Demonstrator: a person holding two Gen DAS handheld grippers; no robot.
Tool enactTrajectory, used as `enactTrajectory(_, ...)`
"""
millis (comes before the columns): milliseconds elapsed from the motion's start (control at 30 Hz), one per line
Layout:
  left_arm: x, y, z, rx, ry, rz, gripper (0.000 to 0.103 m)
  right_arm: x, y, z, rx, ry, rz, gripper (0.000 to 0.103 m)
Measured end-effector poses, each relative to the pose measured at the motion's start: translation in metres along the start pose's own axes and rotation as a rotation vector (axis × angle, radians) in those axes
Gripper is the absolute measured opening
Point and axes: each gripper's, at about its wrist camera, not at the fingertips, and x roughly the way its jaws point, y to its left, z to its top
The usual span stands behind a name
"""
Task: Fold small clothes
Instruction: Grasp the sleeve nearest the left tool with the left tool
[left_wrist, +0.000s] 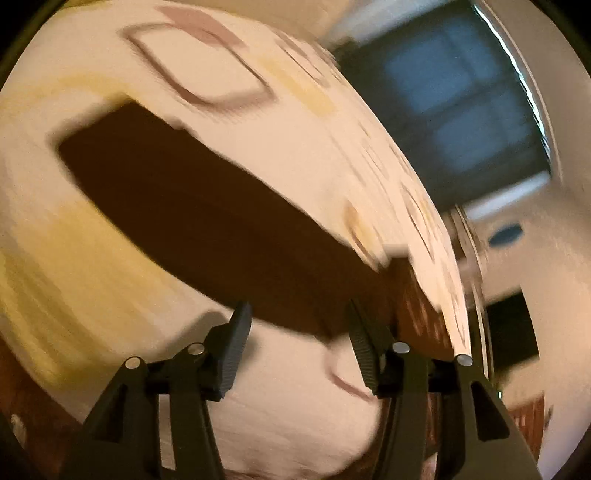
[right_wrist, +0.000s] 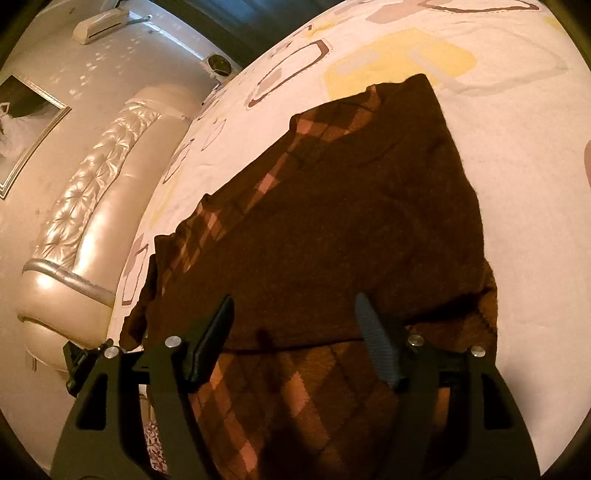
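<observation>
A dark brown garment with an orange-pink argyle pattern (right_wrist: 325, 229) lies partly folded on the bed sheet (right_wrist: 517, 184); its plain dark side is laid over the patterned part. My right gripper (right_wrist: 295, 325) is open and empty, just above the garment's near fold. In the blurred left wrist view the same garment (left_wrist: 207, 221) is a long dark strip on the sheet (left_wrist: 92, 258). My left gripper (left_wrist: 299, 332) is open and empty, at the strip's near edge.
The white sheet has yellow and brown rounded shapes. A padded silvery headboard (right_wrist: 92, 177) runs along the left of the bed, with a framed picture (right_wrist: 26, 125) on the wall. A dark window (left_wrist: 450, 110) is behind the bed.
</observation>
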Motion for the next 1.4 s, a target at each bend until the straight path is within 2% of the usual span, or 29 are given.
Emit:
enactTrajectory(133,-0.019,0.044,0.048,-0.035,-0.071,0.059,0.053,0.001,0.000,0.001,0.014,-0.003,-0.008,0.071)
enactTrajectory(267,-0.012,0.074,0.088,-0.026,-0.058,0.082,0.053,0.002,0.001,0.000,0.030,-0.013,-0.020,0.071)
enactTrajectory(367,0.001,0.082,0.103,-0.026,-0.027,0.043,0.052,0.003,0.004,0.000,0.026,-0.013,-0.038,0.072)
enactTrajectory(533,-0.001,0.089,0.119,-0.017,-0.036,0.044,0.052,0.005,0.009,0.001,0.025,-0.010,-0.062,0.075)
enactTrajectory(633,-0.006,0.101,0.123,-0.028,-0.030,0.047,0.052,0.005,0.009,0.000,0.027,-0.016,-0.067,0.076)
enactTrajectory(867,-0.004,0.103,0.118,0.041,0.045,0.027,0.052,0.005,0.009,-0.001,0.037,-0.025,-0.067,0.076)
enactTrajectory(967,0.000,0.099,0.117,0.067,0.056,0.046,0.051,0.005,0.010,-0.002,0.044,-0.030,-0.067,0.076)
enactTrajectory(1167,-0.002,0.107,0.119,0.038,0.080,0.011,0.051,0.005,0.009,-0.003,0.059,-0.033,-0.057,0.076)
enactTrajectory(1300,0.007,0.093,0.111,0.089,0.117,-0.006,0.050,0.005,0.011,-0.004,0.059,-0.038,-0.064,0.076)
enactTrajectory(1400,0.014,0.088,0.105,0.087,0.169,-0.038,0.032,0.003,0.011,-0.005,0.061,-0.038,-0.060,0.076)
